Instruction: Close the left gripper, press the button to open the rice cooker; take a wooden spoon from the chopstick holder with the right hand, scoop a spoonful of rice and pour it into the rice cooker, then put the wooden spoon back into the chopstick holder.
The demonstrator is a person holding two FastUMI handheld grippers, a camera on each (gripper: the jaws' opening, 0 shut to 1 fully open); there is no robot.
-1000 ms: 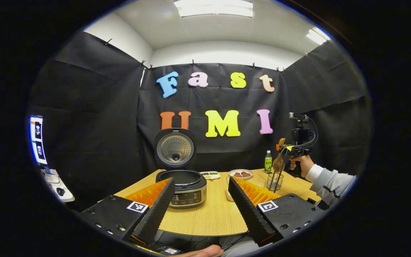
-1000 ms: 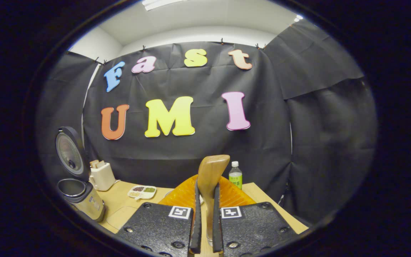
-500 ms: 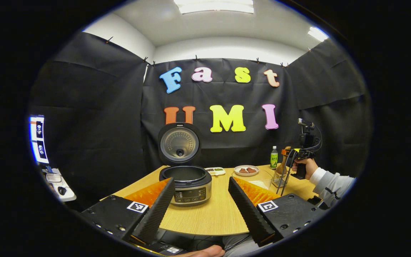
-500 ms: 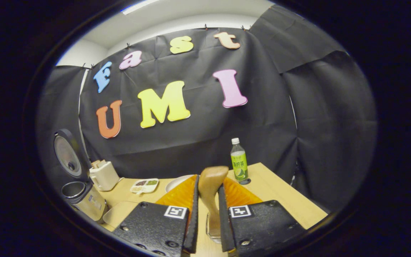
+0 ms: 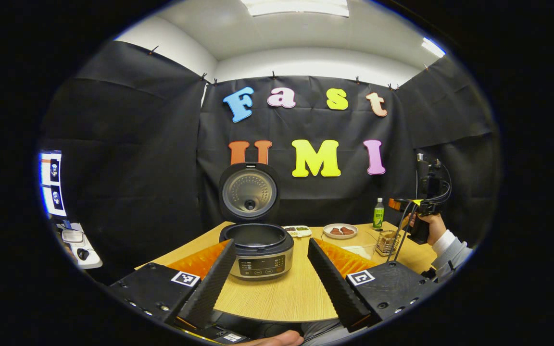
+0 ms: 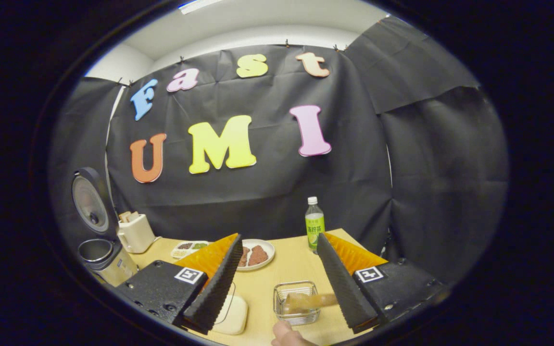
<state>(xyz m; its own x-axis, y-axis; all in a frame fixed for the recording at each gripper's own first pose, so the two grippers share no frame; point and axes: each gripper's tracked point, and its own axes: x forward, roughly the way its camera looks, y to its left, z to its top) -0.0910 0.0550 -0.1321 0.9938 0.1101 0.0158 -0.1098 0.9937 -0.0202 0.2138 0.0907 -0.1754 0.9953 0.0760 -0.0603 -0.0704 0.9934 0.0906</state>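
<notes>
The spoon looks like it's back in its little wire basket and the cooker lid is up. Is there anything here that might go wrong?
Possibly. The wooden spoon lies tilted in the chopstick holder, its end beside a finger of the open right gripper; lifting away carelessly might snag it or tip the light holder. The rice cooker stands open with its lid upright, so a stray sweep of the open left gripper could knock it.

wooden spoon point(image 6: 308, 301): bowl end hidden behind right gripper's finger
rice cooker point(image 6: 105, 260): base hidden by gripper body
</notes>
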